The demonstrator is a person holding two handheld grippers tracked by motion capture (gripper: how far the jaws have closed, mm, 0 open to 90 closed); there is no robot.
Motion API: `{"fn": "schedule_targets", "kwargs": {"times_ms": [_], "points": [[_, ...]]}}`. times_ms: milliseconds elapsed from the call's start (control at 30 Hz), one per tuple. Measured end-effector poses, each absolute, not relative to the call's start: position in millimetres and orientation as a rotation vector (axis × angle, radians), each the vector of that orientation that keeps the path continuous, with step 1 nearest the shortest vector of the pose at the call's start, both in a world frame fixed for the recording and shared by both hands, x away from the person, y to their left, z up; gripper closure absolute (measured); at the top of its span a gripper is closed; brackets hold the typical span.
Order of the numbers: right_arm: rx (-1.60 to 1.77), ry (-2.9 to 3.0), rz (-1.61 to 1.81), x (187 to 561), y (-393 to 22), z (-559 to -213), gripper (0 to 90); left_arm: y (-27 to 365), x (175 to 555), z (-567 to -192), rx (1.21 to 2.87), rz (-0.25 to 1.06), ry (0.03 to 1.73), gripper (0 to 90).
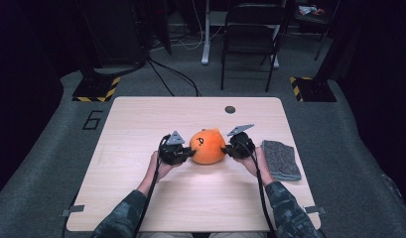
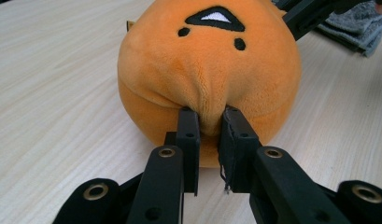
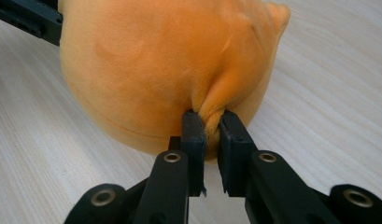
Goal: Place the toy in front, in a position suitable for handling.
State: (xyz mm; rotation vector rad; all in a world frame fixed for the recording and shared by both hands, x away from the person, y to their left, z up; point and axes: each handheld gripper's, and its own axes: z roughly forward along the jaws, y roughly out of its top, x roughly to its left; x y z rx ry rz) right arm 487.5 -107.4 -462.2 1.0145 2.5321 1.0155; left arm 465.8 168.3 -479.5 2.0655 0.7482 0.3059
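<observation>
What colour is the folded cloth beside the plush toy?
Grey; the folded cloth shows best in the high view.

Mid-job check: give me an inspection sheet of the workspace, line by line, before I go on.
Surface: light wooden table, with a dark round spot near the far edge.
Job's things: orange plush toy at the middle, face stitching on top.
Clutter: folded grey cloth to its right.
Grippers: left gripper and right gripper each pinch a fold of plush from opposite sides.
Cables: one trails back from each gripper along the forearms.
Surroundings: grey carpet, folding chair, floor cables, striped stand bases.
</observation>
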Motion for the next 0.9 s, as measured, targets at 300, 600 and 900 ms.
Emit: {"fn": "schedule_targets", "kwargs": {"times_ms": [300, 600, 900], "points": [[0.987, 2.507, 1.04, 482, -114, -443, 82.7, 166, 450, -461, 2.029, 0.336, 0.663, 79.0], [0.935, 2.461, 1.068, 476, -119, -427, 83.2, 156, 424, -442, 2.023, 0.378, 0.587, 79.2], [0.858, 2.469, 1.057, 472, -115, -424, 83.3, 155, 411, -440, 2.033, 0.383, 0.562, 79.2]]}}
